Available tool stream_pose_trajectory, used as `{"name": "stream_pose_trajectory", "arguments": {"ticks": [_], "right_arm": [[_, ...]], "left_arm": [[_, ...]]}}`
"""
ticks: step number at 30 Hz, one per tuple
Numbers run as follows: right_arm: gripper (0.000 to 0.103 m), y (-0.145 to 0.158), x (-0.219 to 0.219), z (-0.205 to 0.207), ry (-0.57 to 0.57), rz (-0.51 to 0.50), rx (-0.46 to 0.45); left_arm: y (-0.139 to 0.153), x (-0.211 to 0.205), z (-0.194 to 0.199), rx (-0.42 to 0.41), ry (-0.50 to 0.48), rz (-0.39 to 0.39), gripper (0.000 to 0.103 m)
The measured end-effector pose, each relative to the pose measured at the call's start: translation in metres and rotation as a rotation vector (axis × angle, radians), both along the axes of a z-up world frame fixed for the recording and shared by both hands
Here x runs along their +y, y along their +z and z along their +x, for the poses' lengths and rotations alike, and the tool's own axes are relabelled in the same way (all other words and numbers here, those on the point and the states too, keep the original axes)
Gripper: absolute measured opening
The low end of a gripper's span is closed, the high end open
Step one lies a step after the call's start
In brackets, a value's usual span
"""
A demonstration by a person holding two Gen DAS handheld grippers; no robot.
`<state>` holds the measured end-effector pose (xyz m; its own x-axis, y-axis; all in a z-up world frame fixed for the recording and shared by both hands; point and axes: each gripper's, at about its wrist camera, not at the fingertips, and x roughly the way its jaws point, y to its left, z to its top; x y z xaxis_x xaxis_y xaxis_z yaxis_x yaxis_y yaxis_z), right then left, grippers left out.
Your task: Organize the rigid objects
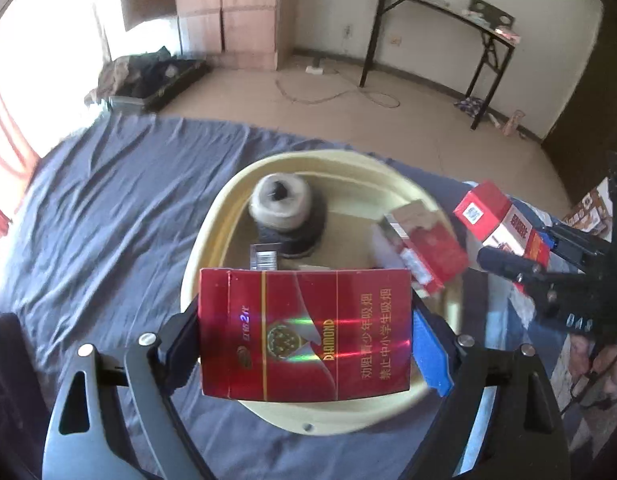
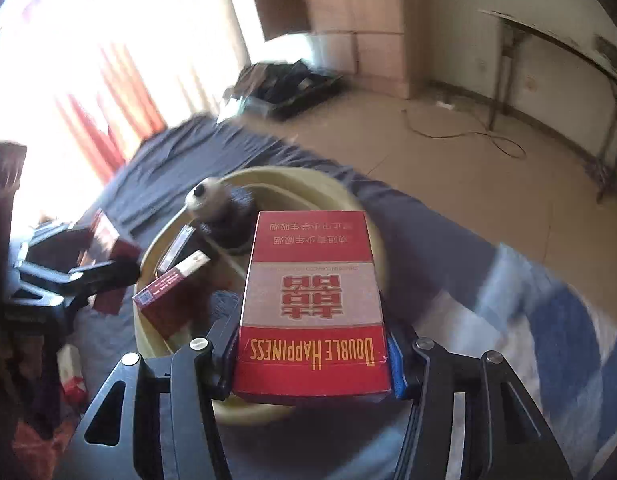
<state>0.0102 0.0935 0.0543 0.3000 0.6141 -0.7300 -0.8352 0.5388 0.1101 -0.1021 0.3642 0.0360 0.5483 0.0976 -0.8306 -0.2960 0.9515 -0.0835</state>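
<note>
Both sets of jaws are clamped on cigarette packs. Seen from the left wrist, the left gripper (image 1: 306,330) holds a dark red Diamond pack (image 1: 304,334) across its width, pads pressed on both short ends, above the near rim of a cream basin (image 1: 212,220). Only this view shows the barcode end of the pack carried by the right gripper (image 1: 508,256), to the right of the basin. The right wrist view alone shows that pack's face: a red Double Happiness pack (image 2: 312,304) pinched at its near end between the right gripper's (image 2: 312,364) pads, its far end reaching over the basin (image 2: 372,224). The left gripper (image 2: 108,272) appears blurred at the left edge. Inside the basin, which sits on a dark blue cloth (image 1: 108,208), lie a pale roll (image 1: 280,200) on a dark base, a red pack (image 1: 424,248) leaning at the right, and a small dark box (image 1: 264,258) with a barcode.
</note>
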Motion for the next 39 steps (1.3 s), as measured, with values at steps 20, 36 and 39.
{"name": "stream_pose_trajectory", "arguments": {"ticks": [20,36,39], "right_arm": [[0.073,-0.031,0.113,0.008,0.092,-0.182,-0.062],[0.103,-0.024,-0.07,-0.013,0.087,0.208,-0.073],[0.103,-0.056,-0.11,-0.027,0.089,0.16,-0.1]], "left_arm": [[-0.065,0.053,0.054,0.176,0.019,-0.11,0.101],[-0.002,0.024,-0.043,-0.136,0.008,-0.062,0.103],[-0.025,0.0,-0.083,-0.088,-0.024,-0.066,0.103]]}}
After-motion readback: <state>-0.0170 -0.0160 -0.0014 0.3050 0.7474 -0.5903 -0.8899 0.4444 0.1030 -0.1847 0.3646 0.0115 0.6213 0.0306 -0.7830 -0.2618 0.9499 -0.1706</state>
